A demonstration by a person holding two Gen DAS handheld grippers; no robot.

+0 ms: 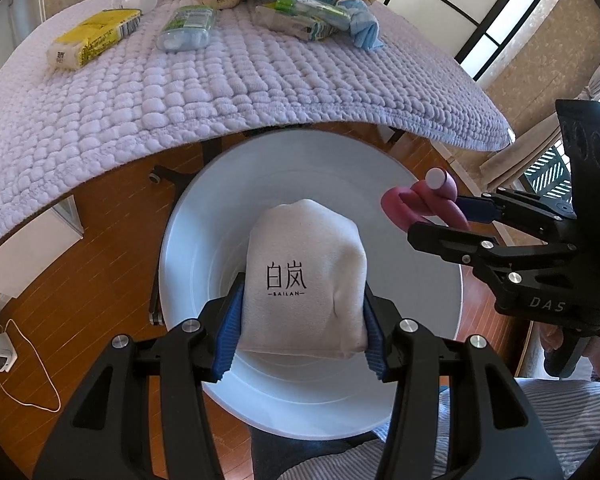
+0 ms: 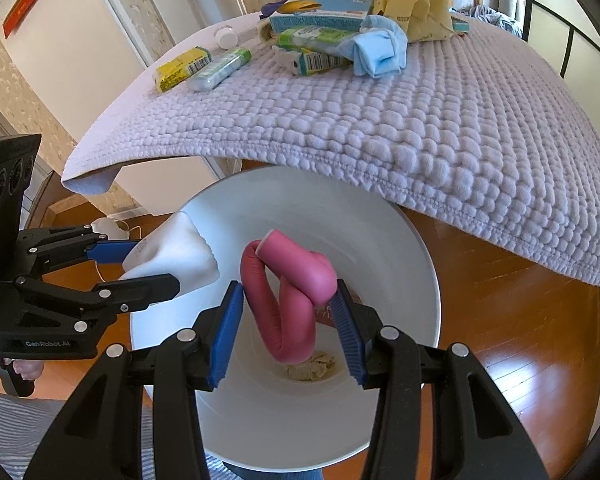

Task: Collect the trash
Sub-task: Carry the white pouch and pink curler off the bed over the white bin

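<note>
Blue pads of the left gripper (image 1: 303,334) clamp a white cloth pouch (image 1: 305,276) above the white bin (image 1: 204,240). Right gripper (image 2: 288,332) grasps a bent pink foam roller (image 2: 290,300) beside it.

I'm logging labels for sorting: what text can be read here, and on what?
"白岚" above "BAILAN": white cloth pouch held in the left tool.
"DAS": right tool's body, cut off.
"GenRobot.AI": left tool's body.
Print on the yellow packet and blue box: too small to read.
</note>
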